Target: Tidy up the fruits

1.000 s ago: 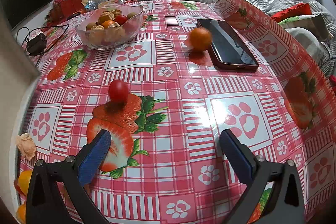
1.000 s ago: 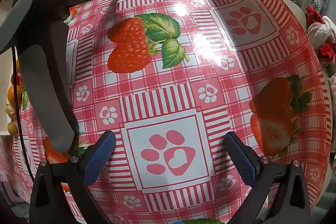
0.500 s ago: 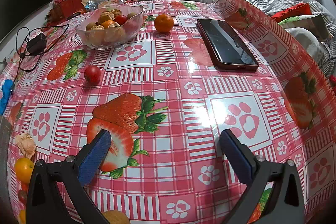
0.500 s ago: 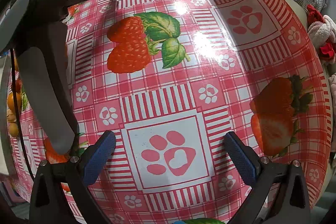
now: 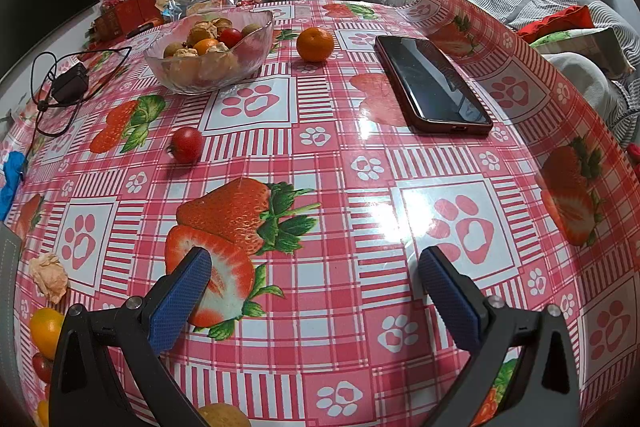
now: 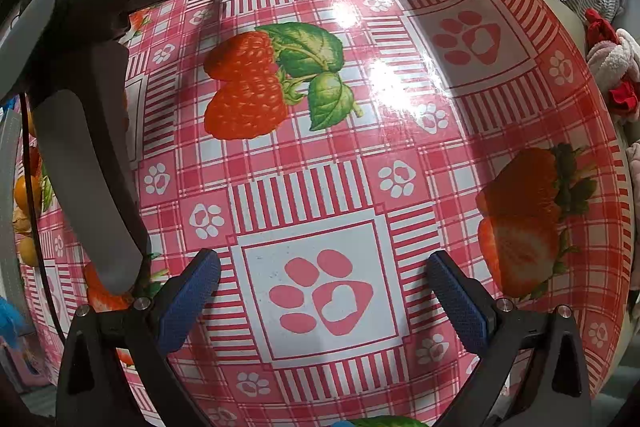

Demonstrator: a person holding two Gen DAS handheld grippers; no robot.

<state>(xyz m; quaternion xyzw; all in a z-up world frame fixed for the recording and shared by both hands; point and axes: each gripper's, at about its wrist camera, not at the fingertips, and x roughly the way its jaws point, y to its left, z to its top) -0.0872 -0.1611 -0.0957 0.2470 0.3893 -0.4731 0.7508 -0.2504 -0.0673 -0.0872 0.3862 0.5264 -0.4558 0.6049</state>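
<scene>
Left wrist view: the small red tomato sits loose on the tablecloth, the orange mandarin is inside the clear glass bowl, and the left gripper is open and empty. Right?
Not quite. The left wrist view shows the orange mandarin on the tablecloth beside the clear glass bowl, not inside it. The small red tomato does sit loose, and the left gripper is open and empty.

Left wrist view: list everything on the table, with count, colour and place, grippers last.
glass bowl: one, clear, far left, holding mixed brown, orange and red fruits
tangerine: one, orange, just right of the bowl
cherry tomato: one, red, loose on the cloth nearer than the bowl
phone: one, dark with a reddish case, far right, lying flat
charger with cable: one, black, left of the bowl
loose fruits: several, orange, red and tan, near left edge
tablecloth: one, red-and-white check with strawberries and paw prints
left gripper: blue-padded fingers wide apart, empty
right gripper: blue-padded fingers wide apart, empty
</scene>
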